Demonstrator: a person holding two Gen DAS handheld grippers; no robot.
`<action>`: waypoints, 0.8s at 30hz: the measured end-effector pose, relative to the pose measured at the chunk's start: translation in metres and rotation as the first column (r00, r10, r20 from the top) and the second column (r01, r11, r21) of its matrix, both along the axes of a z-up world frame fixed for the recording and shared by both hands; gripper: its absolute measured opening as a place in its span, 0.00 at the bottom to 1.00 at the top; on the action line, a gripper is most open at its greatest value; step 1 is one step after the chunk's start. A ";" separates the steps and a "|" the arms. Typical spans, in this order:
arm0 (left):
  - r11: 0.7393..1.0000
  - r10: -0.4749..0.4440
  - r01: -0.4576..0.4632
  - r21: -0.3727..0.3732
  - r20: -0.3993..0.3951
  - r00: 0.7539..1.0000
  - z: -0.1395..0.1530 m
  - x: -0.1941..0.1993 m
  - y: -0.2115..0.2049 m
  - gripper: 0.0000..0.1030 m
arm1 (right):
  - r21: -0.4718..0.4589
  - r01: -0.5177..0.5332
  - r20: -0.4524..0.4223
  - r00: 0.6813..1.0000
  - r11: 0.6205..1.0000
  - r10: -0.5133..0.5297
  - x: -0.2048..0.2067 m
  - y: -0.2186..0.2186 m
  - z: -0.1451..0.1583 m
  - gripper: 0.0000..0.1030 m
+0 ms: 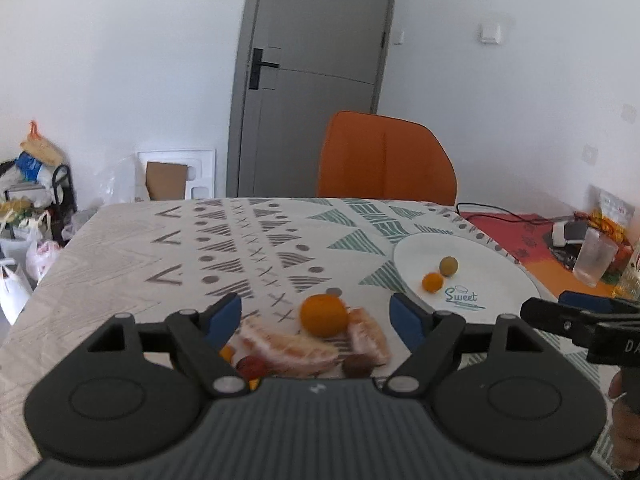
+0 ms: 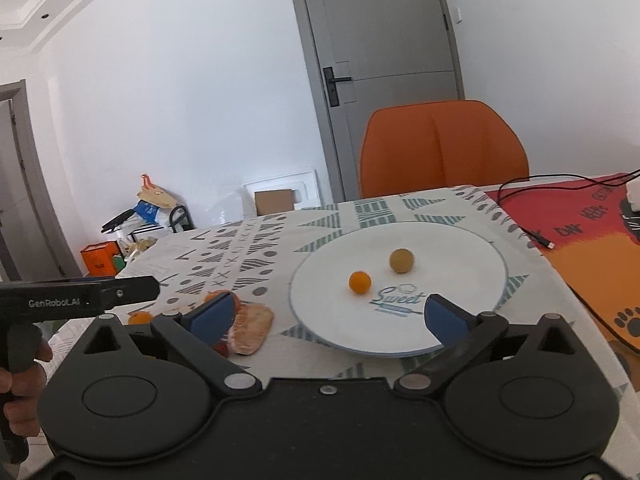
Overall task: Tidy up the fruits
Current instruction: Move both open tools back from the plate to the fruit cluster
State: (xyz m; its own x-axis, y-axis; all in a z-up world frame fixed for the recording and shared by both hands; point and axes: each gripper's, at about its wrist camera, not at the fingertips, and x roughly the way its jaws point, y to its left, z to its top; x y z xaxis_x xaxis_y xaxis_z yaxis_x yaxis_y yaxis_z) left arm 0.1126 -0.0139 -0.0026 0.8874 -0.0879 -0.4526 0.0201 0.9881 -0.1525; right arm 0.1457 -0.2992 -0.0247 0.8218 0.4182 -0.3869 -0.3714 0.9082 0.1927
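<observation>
Left claw (image 1: 316, 316): jaws stand apart and hold nothing; the pile of loose fruit lies on the cloth between and just ahead of its blue pads.
Right claw (image 2: 330, 318): jaws spread very wide, nothing between them; it hangs over the near rim of the plate (image 2: 460, 240).
Fruit on the plate: a small orange ball (image 2: 359, 282) and a dull yellow-green ball (image 2: 401, 260), close together but not touching, near the printed word.
Fruit off the plate: a round orange (image 1: 324, 315), two peeled citrus pieces, one long (image 1: 288, 346) and one short (image 1: 368, 336), a red berry (image 1: 251, 366), a dark brown ball (image 1: 357, 366), all bunched on the tablecloth (image 1: 120, 248) to the left of the plate.
Progress: my reading is that most of the fruit is not yet moved.
Risk, crowding: the pieces touch or nearly touch, so closing on the orange could catch a peeled piece too, or knock the small round ones rolling.
Risk, squashing: the peeled pieces look soft; a hard pinch would likely crush them.
Risk, rolling: round fruit dropped onto the smooth plate could run into the two already there.
Risk, collision: both claws sit near each other, so one could bump the other.
</observation>
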 end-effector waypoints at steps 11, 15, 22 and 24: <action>0.994 0.106 -0.106 -0.014 -0.015 0.994 -0.005 -0.037 0.040 0.88 | -0.008 -0.086 -0.026 0.996 0.996 0.086 -0.014 0.028 -0.001 1.00; 0.992 0.128 -0.128 -0.017 -0.014 0.992 -0.006 -0.047 0.050 0.93 | -0.003 -0.113 -0.042 0.993 0.994 0.113 -0.017 0.035 -0.001 1.00; 0.988 0.149 -0.150 -0.027 -0.019 0.989 -0.010 -0.057 0.064 0.94 | -0.001 -0.137 -0.061 0.989 0.991 0.137 -0.020 0.043 -0.004 1.00; 0.988 0.148 -0.148 -0.032 -0.022 0.989 -0.013 -0.058 0.066 0.94 | 0.005 -0.148 -0.070 0.987 0.989 0.148 -0.020 0.044 -0.006 1.00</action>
State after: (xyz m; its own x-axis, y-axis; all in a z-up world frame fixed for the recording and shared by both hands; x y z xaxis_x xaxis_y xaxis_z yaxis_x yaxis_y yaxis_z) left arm 0.0548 0.0519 -0.0152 0.8828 0.0285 -0.4688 -0.1293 0.9743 -0.1843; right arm 0.1260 -0.2552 -0.0306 0.7219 0.5330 -0.4413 -0.4873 0.8444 0.2227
